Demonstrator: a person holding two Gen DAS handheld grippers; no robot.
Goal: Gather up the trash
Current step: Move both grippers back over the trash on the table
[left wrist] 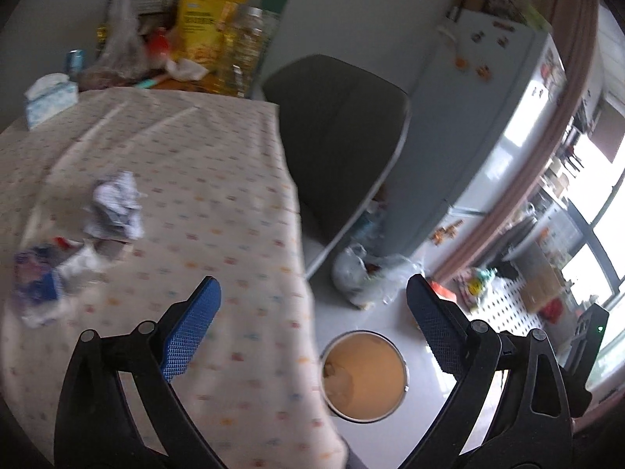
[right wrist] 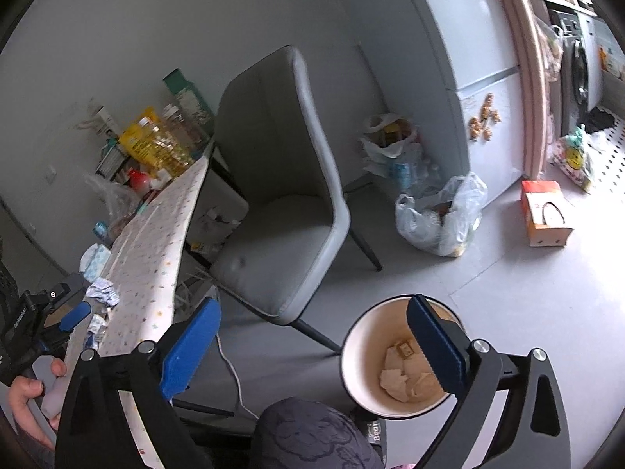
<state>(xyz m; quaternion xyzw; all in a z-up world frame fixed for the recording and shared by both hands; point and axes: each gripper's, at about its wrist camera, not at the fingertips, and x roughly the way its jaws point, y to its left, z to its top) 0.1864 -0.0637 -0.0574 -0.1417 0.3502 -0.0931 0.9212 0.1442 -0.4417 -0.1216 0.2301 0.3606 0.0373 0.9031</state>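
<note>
bin: round little trash bin [right wrist: 398,355] sitting on the floor just beside the table edge, pale rim, tan inside. A few crumpled paper wads [right wrist: 406,375] are already lying at the bottom, so I'd say the job is underway, not finished.

what's left: on the table there's still a crumpled white-and-blue striped wrapper [left wrist: 115,205], and nearer the edge a messy clump of blue, red and white packaging [left wrist: 47,277]. It's blurry, so I can't tell how many pieces are in that clump. My guess is roughly half done at best.

left gripper: left gripper [left wrist: 312,324] hangs over the table edge with the bin below it, jaws spread wide, nothing between them.

right gripper: right gripper [right wrist: 312,332] is up over the floor and bin, also wide apart and empty. One pad overlaps the bin rim in its own view, but I can't tell if it's touching.

textures: the trash looks like thin crinkly paper and foil-ish plastic, light and squashy, probably easy to pinch but springy. The gripper pads [left wrist: 191,328] are blue with a fine ribbed grid. The tablecloth [left wrist: 218,179] is soft cream fabric with tiny coloured dots and some creases.

other stuff: grey padded chair [right wrist: 281,203], tissue pack [left wrist: 49,99], plastic bags [right wrist: 441,215] on the floor by the fridge [right wrist: 461,39].
</note>
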